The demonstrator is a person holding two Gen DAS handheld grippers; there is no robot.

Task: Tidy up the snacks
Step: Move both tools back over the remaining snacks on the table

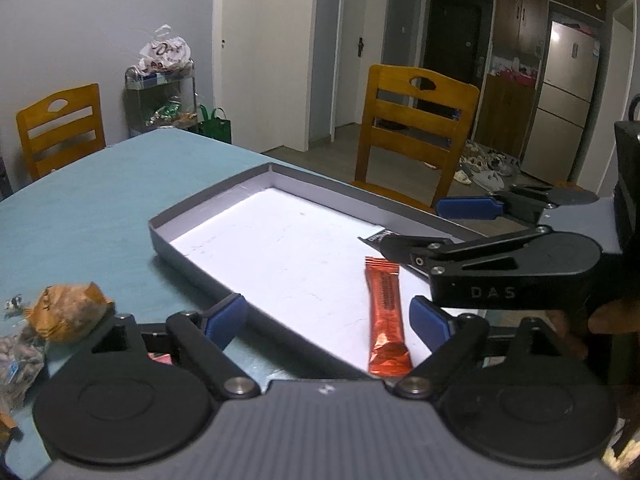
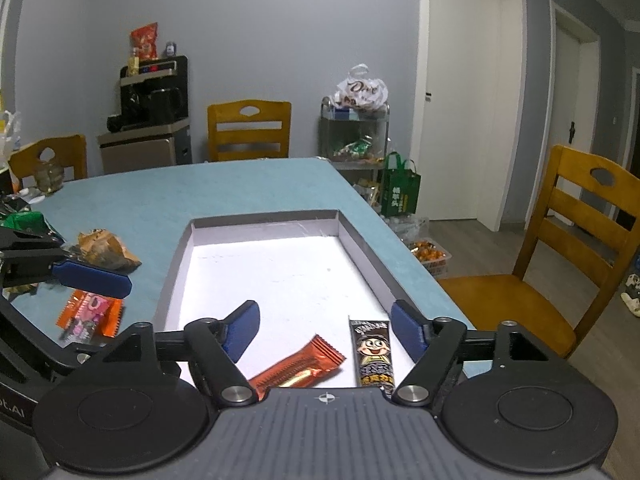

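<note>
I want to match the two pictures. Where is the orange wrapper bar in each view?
Left wrist: orange bar lies in the tray, lower right, just left of the right blue pad.
Right wrist: bar at bottom centre, left of the cartoon bar.
Shared landmark: the grey tray.

Right claw body (image 1: 492, 292): "DAS", embossed.
Left claw body (image 2: 12, 412): "ot.AI", partly cut off.
White bag on trolley (image 2: 362, 92): "Dove" script.
Green tote bag (image 2: 400, 194): Chinese characters, illegible.
</note>
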